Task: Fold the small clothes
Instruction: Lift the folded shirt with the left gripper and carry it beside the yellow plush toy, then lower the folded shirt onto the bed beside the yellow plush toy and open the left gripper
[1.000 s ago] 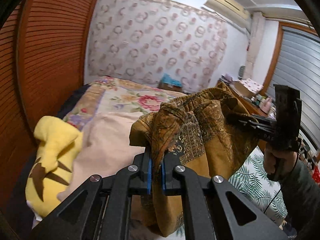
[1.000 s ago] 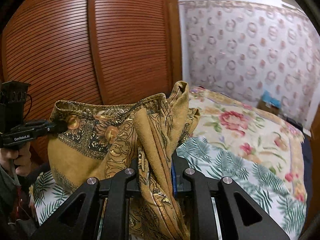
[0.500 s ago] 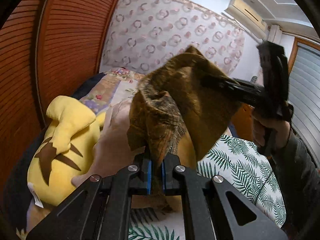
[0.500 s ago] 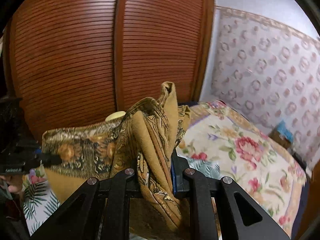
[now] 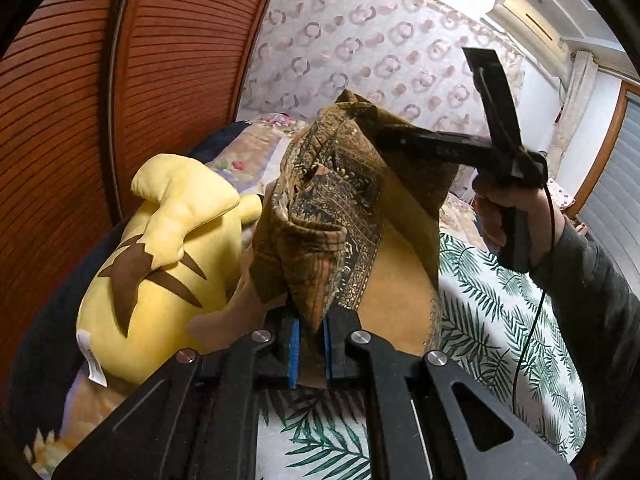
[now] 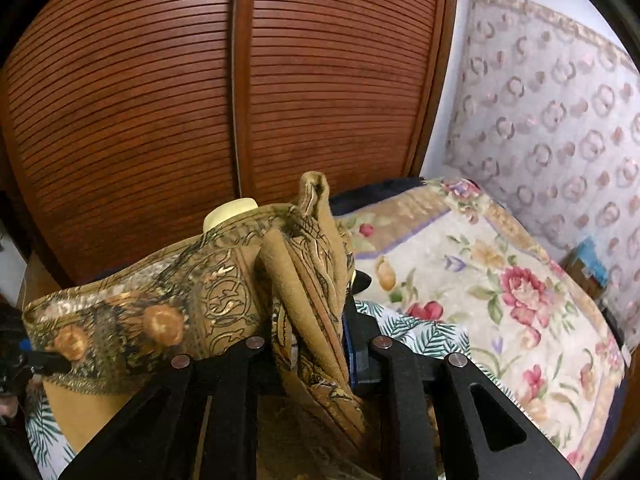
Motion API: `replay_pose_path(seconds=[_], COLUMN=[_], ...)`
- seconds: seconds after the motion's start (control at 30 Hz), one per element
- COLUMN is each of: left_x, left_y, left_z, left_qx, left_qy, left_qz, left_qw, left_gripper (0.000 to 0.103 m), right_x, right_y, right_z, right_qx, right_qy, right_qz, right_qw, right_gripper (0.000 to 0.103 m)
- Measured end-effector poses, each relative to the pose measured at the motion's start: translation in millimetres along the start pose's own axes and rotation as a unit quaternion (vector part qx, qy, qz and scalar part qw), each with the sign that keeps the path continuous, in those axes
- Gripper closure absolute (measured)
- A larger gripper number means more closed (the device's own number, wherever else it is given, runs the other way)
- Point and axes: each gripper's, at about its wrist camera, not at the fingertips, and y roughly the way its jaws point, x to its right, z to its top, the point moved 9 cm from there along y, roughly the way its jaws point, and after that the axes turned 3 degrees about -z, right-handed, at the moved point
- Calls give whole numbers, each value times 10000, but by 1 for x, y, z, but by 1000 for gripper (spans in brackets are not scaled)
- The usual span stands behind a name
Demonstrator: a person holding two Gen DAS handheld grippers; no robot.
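Matt patterned woven cloth (image 5: pixel 332 208); soft yellow plush toy (image 5: pixel 160 256); ribbed reddish wood doors (image 6: pixel 200 100).

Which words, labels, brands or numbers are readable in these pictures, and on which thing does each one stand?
No text can be read for certain.
Right gripper: pale lettering on its arm, too blurred to read.
Yellow plush: white tag at its lower edge, print too small to read.
Air conditioner: no legible brand.
Brown cloth: only ornament, no letters.
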Motion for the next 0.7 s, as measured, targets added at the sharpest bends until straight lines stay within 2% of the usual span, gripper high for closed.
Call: replay_pose_path(seconds=[0.17, 0.23, 0.27, 0.33, 0.37, 0.43, 0.47, 0.5, 0.57, 0.6, 0.7], left_x=[-3, -4, -4, -1, 2, 5, 10, 12, 19, 22, 23], left_y=[-6, -11, -15, -26, -30, -33, -31, -28, -16, -9, 16], left_z=[-3, -1, 1, 9, 14, 21, 25, 27, 27, 26, 17], left_qx=[33, 106, 190, 413, 515, 613, 644, 630, 512, 443, 156], left_qy=[85, 129, 163, 239, 285, 366, 407, 418, 460, 486, 570], left_qz=[199, 293, 326, 357, 359, 335, 260, 213, 109, 69, 164], left_qw=[9998, 9994, 9992, 9982, 9976, 9969, 9968, 9969, 9976, 9978, 9981], left_gripper=[90, 83, 76, 63, 56, 41, 25, 21, 21, 20, 20], right_x=[-2, -4, -2, 2, 6, 11, 13, 16, 16, 13, 3], right_y=[10, 9, 9, -1, -7, -20, -27, -35, -47, -51, -47], right_z=[9, 9, 10, 8, 12, 18, 19, 20, 17, 13, -10], right_qx=[9, -12, -18, 82, 209, 444, 533, 624, 700, 687, 374], right_qy=[-6, 83, 148, 270, 347, 473, 500, 506, 529, 539, 509], right_qz=[35, 58, 16, -95, -136, -256, -326, -416, -403, -268, 23], right_qw=[10000, 9999, 9999, 9996, 9991, 9976, 9968, 9959, 9953, 9958, 9980], right_gripper=[83, 76, 73, 59, 56, 42, 41, 41, 41, 41, 41])
